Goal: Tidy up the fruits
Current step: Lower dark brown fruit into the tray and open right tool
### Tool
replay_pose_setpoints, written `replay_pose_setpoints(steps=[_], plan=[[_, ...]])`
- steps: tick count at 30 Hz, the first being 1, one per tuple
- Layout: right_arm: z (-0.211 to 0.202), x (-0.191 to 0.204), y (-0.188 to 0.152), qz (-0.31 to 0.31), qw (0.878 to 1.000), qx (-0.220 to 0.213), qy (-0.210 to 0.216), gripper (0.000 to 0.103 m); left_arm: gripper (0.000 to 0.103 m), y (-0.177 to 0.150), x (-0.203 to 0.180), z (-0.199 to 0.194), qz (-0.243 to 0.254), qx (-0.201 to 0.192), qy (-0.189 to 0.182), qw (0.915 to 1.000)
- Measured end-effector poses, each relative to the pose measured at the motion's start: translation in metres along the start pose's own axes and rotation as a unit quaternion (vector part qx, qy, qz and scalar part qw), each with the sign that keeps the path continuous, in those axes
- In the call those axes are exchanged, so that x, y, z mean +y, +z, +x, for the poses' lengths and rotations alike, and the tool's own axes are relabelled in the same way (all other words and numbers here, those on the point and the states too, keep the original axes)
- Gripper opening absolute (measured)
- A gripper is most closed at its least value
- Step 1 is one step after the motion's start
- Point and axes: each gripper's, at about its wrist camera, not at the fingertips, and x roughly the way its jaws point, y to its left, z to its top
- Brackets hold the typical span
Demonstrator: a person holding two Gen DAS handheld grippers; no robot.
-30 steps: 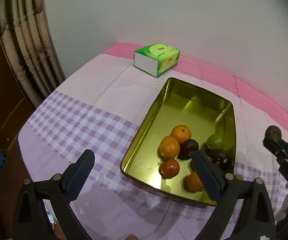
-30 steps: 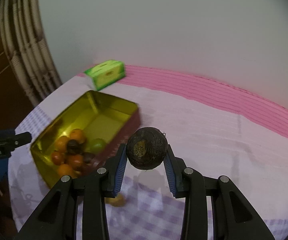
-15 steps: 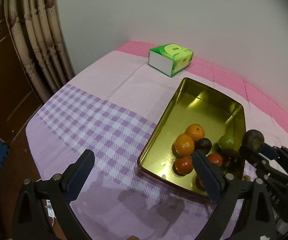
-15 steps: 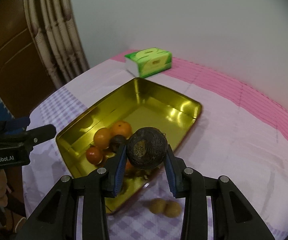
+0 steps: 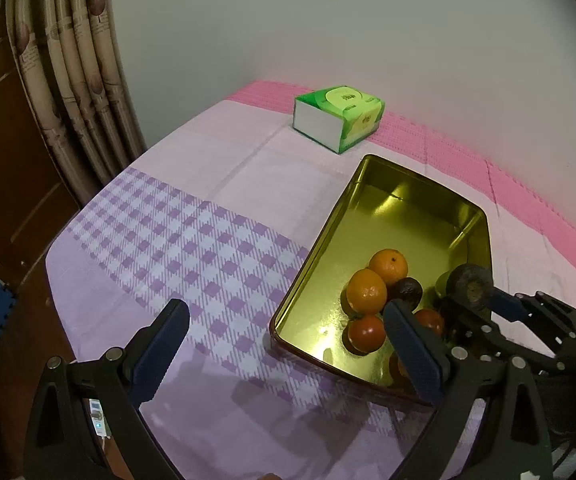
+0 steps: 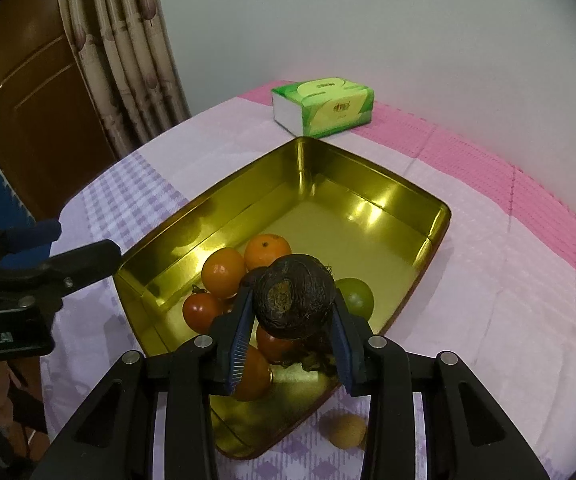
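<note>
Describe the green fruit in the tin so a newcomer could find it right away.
Find the gold metal tin on the pink and purple cloth. Its fruit is piled at the near end. The green fruit sits at the pile's right, beside the dark fruit in the right gripper; it is the only green one.

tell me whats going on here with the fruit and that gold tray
A person is sorting fruit into a gold tray on the cloth-covered table, using a handheld gripper in each hand. The right gripper has its jaws shut on a dark, rough round fruit and holds it above the near end of the tray, where oranges, tomatoes and a green fruit already sit. The left gripper is open and empty beside the tray. One small tan fruit lies outside on the cloth.
</note>
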Motion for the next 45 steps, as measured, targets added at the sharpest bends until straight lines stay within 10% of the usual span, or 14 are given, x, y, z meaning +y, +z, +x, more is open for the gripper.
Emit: replay_pose_setpoints(steps=[45], plan=[[-0.012,0.001,0.005,0.014,1.0,-0.015,0.016,0.038,0.097,-0.002,-0.004,0.005,0.003,0.011,-0.001,0.9999]])
